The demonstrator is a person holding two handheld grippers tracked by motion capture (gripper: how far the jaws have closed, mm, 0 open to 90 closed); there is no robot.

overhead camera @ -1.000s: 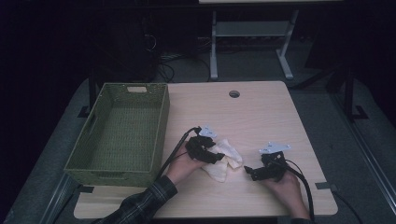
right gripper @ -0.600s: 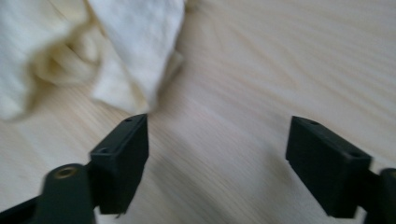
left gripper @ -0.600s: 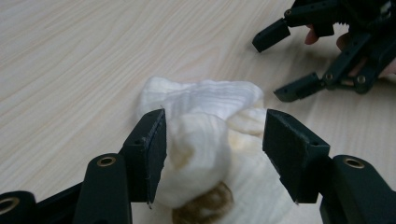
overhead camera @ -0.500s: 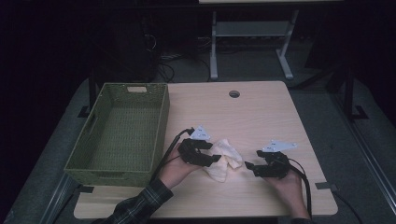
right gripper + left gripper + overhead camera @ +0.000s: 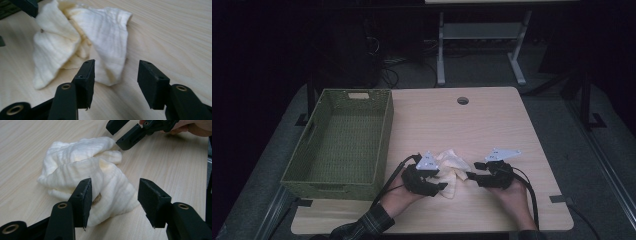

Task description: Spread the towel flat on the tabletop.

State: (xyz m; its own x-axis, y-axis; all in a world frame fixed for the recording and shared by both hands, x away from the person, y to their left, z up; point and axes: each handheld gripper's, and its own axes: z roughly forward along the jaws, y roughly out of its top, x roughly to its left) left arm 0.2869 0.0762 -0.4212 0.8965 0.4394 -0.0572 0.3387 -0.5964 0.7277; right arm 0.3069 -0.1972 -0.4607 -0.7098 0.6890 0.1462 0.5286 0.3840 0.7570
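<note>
A crumpled cream cloth (image 5: 453, 166) lies on the wooden table (image 5: 492, 125) near its front edge. My left gripper (image 5: 441, 187) sits at the cloth's near left side, pointing right. In the left gripper view the gripper (image 5: 113, 195) has just been closing; a lower corner of the cloth (image 5: 75, 165) lies between the pads, which do not press on it. My right gripper (image 5: 472, 176) points left at the cloth's right edge. Seen from its own camera, the right gripper (image 5: 116, 72) has also just been closing, and a corner of the cloth (image 5: 105, 37) hangs just ahead of the gap, untouched.
A green woven basket (image 5: 387, 130) stands at the table's left, its inside bare. A round cable hole (image 5: 462, 100) sits near the far edge. The right gripper's jaws (image 5: 125, 135) show beyond the cloth in the left gripper view. Dark floor and a desk frame (image 5: 482, 35) lie behind.
My left gripper has drawn back toward the table's front edge, to the cloth's near left corner. The right gripper stayed in place while its jaws narrowed. The cloth lies where it was.
</note>
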